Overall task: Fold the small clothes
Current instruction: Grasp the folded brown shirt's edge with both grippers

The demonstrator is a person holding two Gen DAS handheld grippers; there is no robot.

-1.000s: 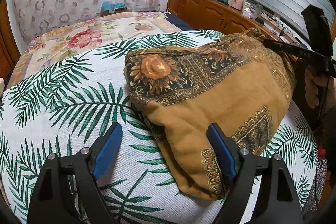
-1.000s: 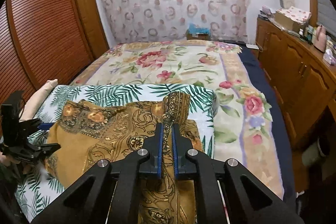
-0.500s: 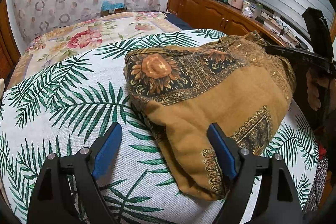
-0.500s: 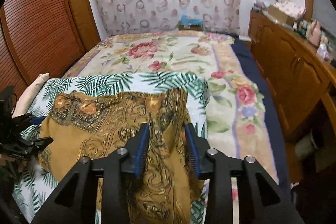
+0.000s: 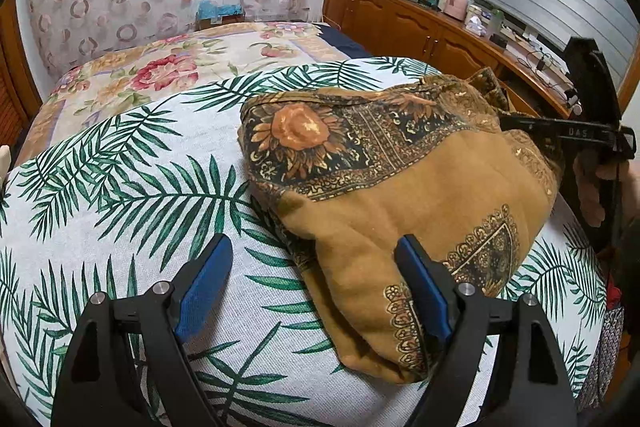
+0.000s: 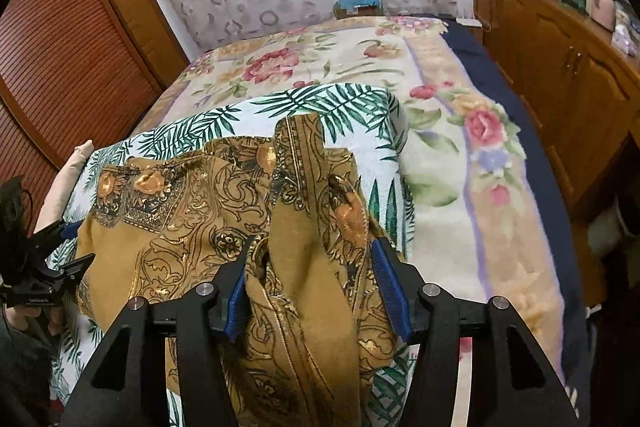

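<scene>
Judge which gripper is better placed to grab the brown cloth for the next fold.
Right gripper: open, with a ridge of the brown cloth between its fingers. The left gripper, open, only overlaps the cloth's corner.

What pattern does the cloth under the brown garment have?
Green palm leaves on white cloth, clearest in the left wrist view, under the garment.

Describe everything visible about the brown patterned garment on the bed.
The brown garment is soft ochre cloth with black-and-gold ornamental borders and orange flower medallions. It lies bunched and roughly folded on the palm-leaf cover. The left gripper has open jaws at its near edge; the right gripper, jaws open, straddles a raised fold.
</scene>
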